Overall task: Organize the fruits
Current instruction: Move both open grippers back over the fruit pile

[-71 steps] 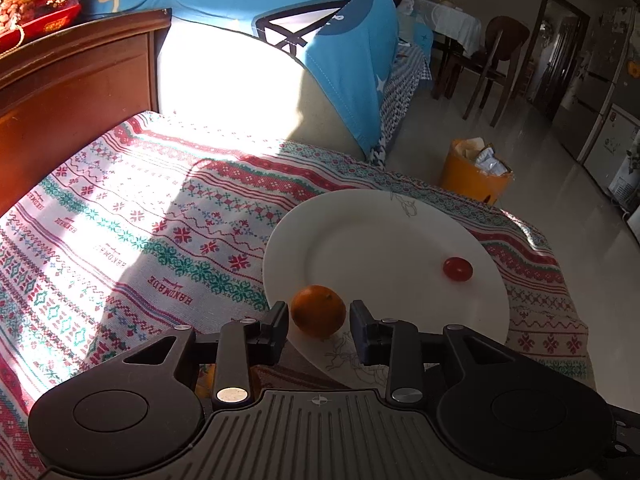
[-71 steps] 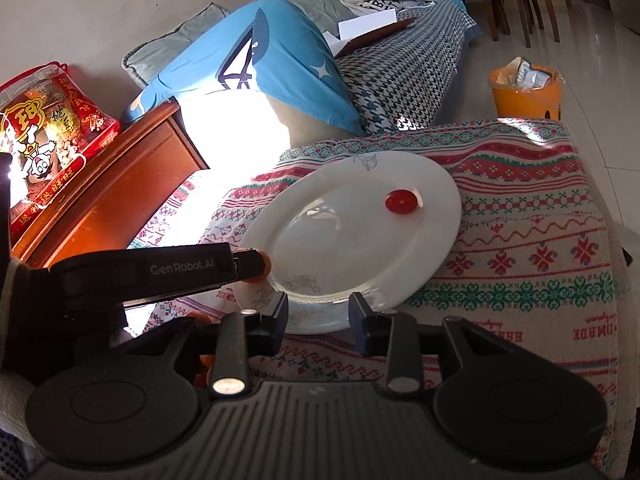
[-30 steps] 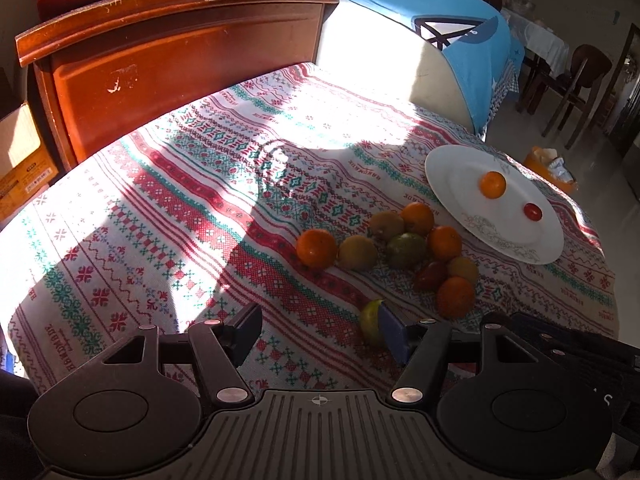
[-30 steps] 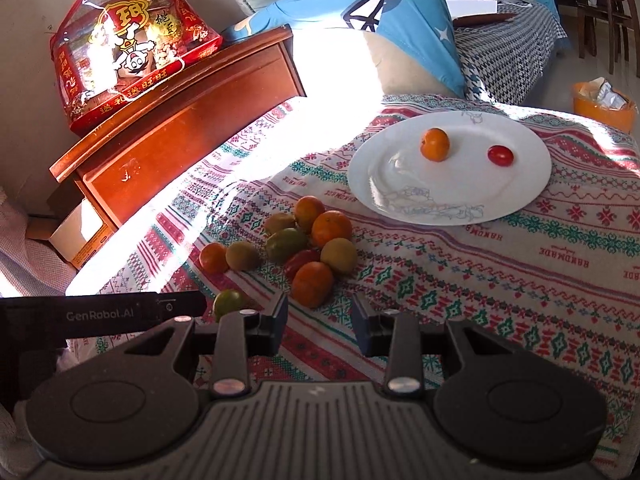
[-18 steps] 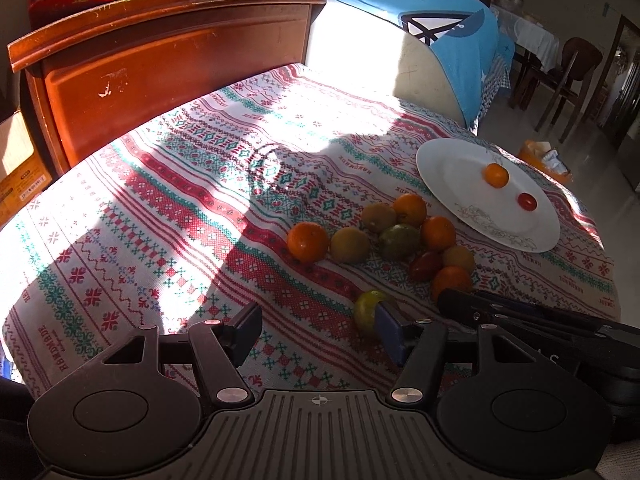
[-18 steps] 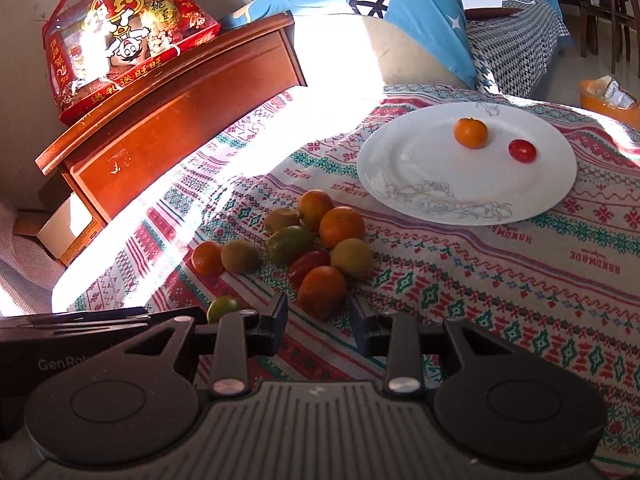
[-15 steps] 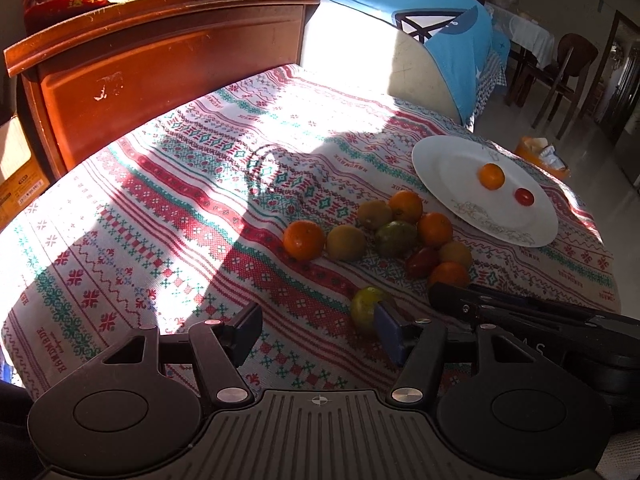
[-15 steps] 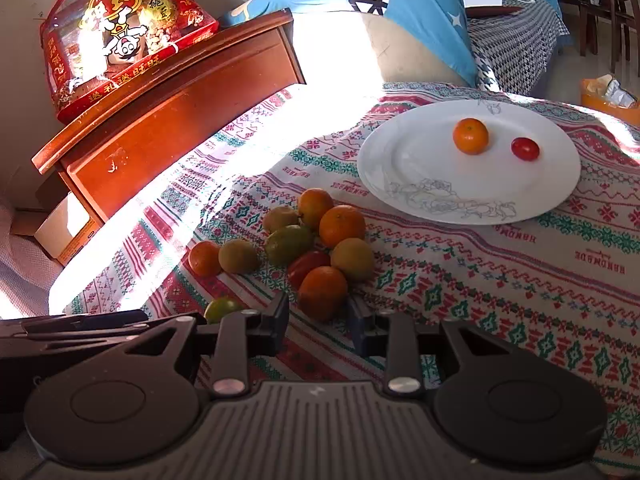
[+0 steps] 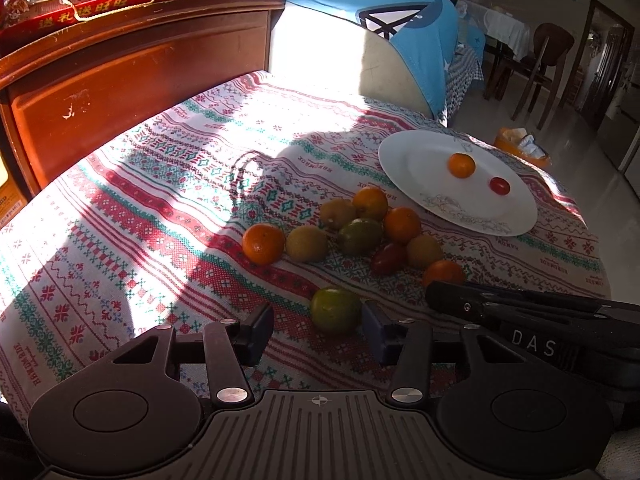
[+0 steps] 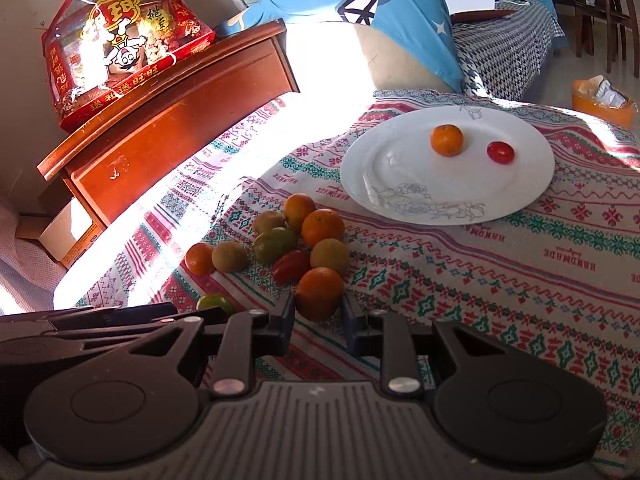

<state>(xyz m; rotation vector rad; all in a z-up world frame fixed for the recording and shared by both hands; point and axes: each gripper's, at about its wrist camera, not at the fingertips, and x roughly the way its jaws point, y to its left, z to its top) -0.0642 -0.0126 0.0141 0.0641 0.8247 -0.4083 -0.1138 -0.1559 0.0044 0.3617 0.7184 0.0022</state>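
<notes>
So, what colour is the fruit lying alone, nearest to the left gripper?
Green, with a slight yellow tint. The fruit shows best in the left wrist view, just ahead of the left gripper.

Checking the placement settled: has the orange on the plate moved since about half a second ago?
No. The orange sits beside the red tomato on the far part of the white plate, as before; only the camera shifted.

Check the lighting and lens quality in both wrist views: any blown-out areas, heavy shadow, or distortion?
Left wrist: sun blows out the sofa arm and streaks the tablecloth; the fruit pile lies in shadow yet is readable; fisheye bends the cabinet. Right wrist: the same glare band washes out cloth near the cabinet; the plate is sharp, the corners vignetted.
</notes>
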